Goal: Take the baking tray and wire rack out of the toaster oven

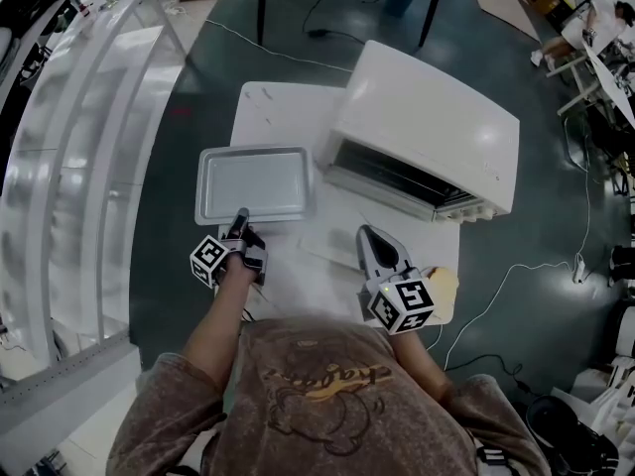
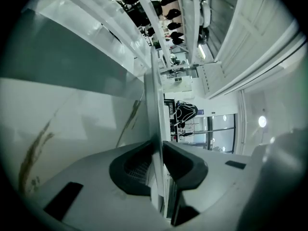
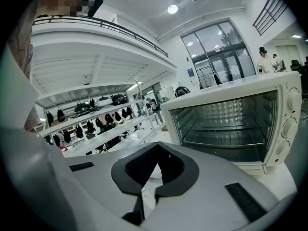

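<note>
The empty silver baking tray (image 1: 253, 181) lies level over the white table (image 1: 288, 107), left of the toaster oven (image 1: 427, 137); whether it rests on the table I cannot tell. My left gripper (image 1: 241, 216) is shut on the tray's near rim. In the left gripper view that rim (image 2: 153, 105) runs edge-on between the pads (image 2: 180, 160). My right gripper (image 1: 372, 234) hovers in front of the oven, shut with nothing in it, its tips meeting (image 3: 157, 148). The oven (image 3: 226, 109) stands open, and thin bars of the wire rack (image 3: 226, 141) show inside.
The oven takes up the table's right half, its open front facing me. Cables trail over the dark floor (image 1: 556, 266) on the right. White shelving (image 1: 69, 167) runs along the left, and more tables stand beyond.
</note>
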A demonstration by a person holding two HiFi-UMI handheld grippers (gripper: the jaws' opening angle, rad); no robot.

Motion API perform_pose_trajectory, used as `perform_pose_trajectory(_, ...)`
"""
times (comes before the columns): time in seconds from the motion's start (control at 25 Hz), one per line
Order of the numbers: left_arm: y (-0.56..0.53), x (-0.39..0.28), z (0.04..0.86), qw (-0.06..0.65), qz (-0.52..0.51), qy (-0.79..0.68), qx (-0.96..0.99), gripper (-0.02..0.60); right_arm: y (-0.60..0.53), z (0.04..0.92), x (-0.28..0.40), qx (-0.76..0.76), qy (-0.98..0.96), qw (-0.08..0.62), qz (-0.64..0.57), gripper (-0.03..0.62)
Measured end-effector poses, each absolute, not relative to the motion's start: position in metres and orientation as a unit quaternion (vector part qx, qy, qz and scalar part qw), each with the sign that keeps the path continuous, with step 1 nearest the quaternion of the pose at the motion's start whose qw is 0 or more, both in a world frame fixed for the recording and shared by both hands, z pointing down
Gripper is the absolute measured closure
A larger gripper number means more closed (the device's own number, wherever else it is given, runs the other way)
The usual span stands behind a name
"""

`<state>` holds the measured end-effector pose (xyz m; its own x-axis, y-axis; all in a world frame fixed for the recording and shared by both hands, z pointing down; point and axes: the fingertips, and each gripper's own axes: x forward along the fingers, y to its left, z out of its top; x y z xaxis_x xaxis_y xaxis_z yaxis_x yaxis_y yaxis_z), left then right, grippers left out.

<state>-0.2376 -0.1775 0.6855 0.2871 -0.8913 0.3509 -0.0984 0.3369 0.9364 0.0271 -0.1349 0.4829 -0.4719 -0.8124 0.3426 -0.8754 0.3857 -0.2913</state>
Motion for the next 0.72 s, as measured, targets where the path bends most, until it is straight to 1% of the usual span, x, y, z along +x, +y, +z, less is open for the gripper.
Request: perform_pose_trajectory(0.72,-0.172,-0.225,0.715,0.703,-0.304,-0.500,0.405,0.531,-0.130,0.489,0.036,0.514,-0.824,0.073,0.227,0.600)
